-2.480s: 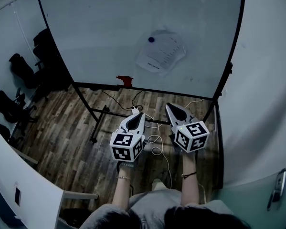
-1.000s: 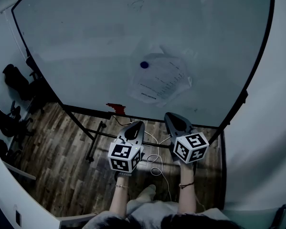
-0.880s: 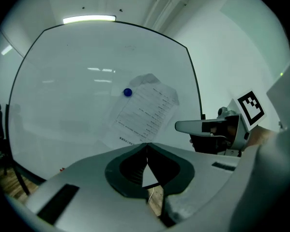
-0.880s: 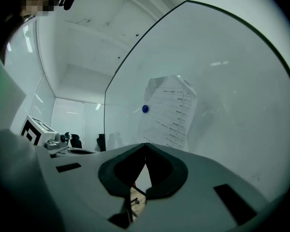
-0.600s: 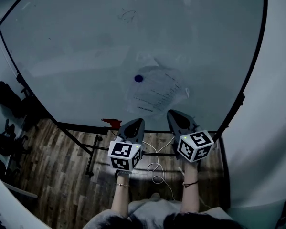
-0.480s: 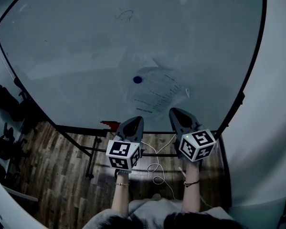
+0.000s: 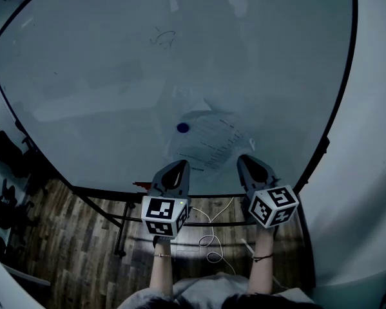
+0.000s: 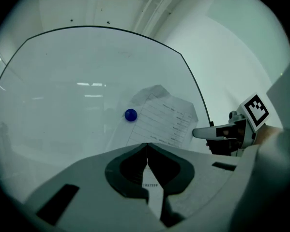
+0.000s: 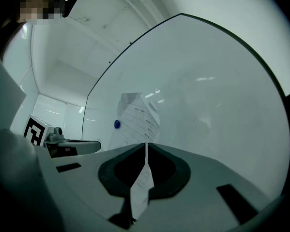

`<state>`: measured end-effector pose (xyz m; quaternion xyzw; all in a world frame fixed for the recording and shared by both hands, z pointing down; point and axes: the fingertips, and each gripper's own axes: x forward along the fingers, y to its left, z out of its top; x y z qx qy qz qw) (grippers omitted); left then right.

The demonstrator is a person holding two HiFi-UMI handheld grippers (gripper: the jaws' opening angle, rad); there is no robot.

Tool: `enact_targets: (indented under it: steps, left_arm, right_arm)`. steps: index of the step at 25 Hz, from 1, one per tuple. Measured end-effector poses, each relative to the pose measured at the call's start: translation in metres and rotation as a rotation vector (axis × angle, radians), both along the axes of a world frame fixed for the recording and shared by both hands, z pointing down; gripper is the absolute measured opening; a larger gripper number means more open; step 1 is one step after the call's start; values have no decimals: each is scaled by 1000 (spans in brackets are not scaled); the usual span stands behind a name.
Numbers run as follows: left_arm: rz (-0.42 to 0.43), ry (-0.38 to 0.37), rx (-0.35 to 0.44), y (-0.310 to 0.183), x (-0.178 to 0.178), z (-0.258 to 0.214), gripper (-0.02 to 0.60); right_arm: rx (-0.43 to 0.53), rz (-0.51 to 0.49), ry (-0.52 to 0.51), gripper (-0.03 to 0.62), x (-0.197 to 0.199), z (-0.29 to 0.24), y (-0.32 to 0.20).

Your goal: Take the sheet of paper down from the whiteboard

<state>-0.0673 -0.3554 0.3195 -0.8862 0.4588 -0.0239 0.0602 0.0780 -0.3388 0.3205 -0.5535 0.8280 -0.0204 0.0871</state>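
A printed sheet of paper (image 7: 209, 143) hangs tilted on the whiteboard (image 7: 115, 76), pinned at its upper left corner by a round blue magnet (image 7: 182, 127). Both gripper views show the sheet (image 8: 161, 120) (image 9: 137, 124) and the magnet (image 8: 130, 114) (image 9: 116, 124) ahead of the jaws. My left gripper (image 7: 178, 164) is shut and empty, just below the sheet's lower left. My right gripper (image 7: 243, 159) is shut and empty too, at the sheet's lower right edge. Neither touches the paper as far as I can see.
The whiteboard stands on a black frame (image 7: 118, 221) over a wood floor (image 7: 70, 237), with white cables (image 7: 211, 250) beneath it. A red object (image 7: 141, 185) sits on the tray ledge at the left. A white wall (image 7: 366, 172) is close on the right; dark chairs (image 7: 6, 153) stand far left.
Both grippers have risen and moved in toward the board, from under its lower edge up to the sheet's bottom corners. The board and paper fill more of the view.
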Motion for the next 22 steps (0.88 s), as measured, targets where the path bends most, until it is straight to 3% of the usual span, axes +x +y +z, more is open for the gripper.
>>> enact_targets:
  steps: [5, 7, 11, 15, 22]
  left_arm:
    - [-19, -17, 33, -10, 7, -21, 8]
    - [-35, -33, 47, -14, 8, -26, 8]
    - [-95, -69, 81, -24, 5, -35, 9]
    - [-146, -96, 131, -33, 3, -54, 32]
    - [-159, -124, 158, -44, 11, -64, 101]
  right_arm:
    - [-30, -1, 10, 6, 12, -2, -11]
    - [-41, -17, 4, 66, 12, -1, -14]
    - [-53, -28, -7, 81, 15, 3, -16]
    - [-47, -40, -21, 102, 16, 1, -17]
    - [-39, -59, -19, 106, 13, -1, -23]
